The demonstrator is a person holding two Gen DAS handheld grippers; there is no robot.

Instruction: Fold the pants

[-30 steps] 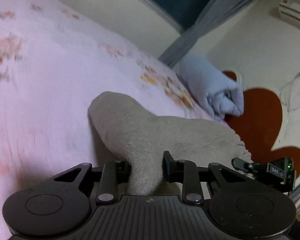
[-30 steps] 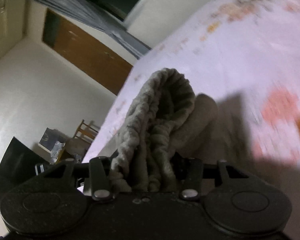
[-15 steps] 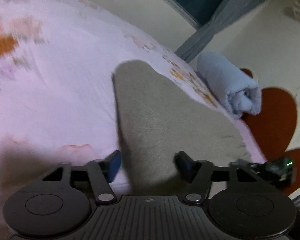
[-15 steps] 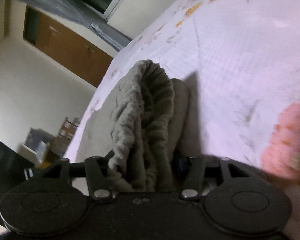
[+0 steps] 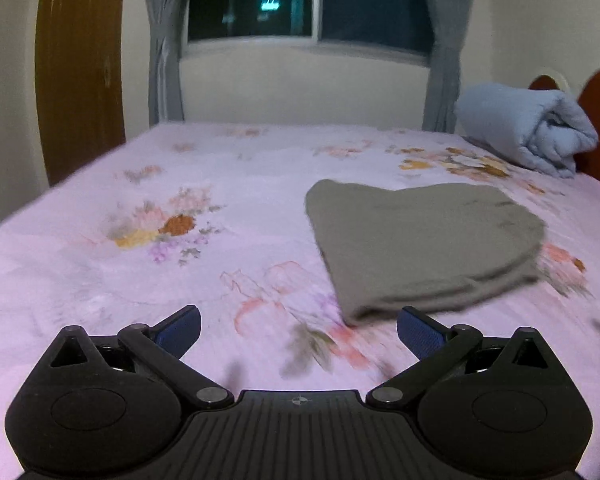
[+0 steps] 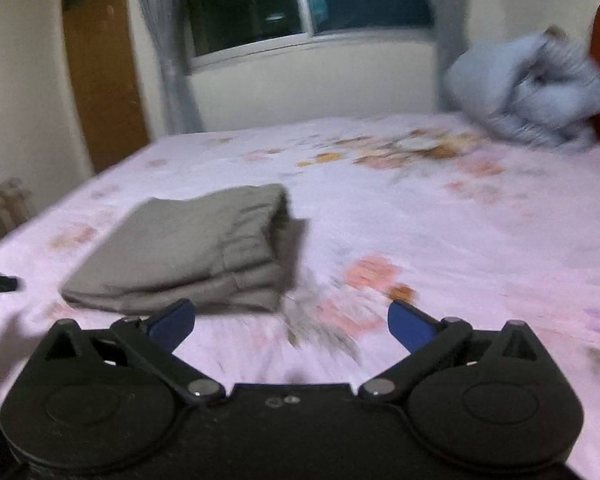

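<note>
Now both tools stand clear of the cloth. The left tool [image 5: 298,330], at the bottom of its frame, has its jaws opening wide, nothing between them but pink sheet. Same for the right tool [image 6: 291,322]: jaws opening, gap empty.

The pants [image 5: 420,248] lie folded into a compact grey stack on the bed [image 5: 100,272], right of centre in the left wrist view and left of centre in the right wrist view [image 6: 188,248]. Layers show along the near edge; the elastic waistband end faces right in the right view. A rolled blue blanket [image 5: 528,132] sits in the upper right, well apart from the stack.

Judgement: the fold looks finished or nearly so; the step in hand is letting go and backing away. To do it well, keep both tools wide and lifted off the sheet so no pad snags a layer. If the curved far edge wants tidying, press flat rather than pinch.
</note>
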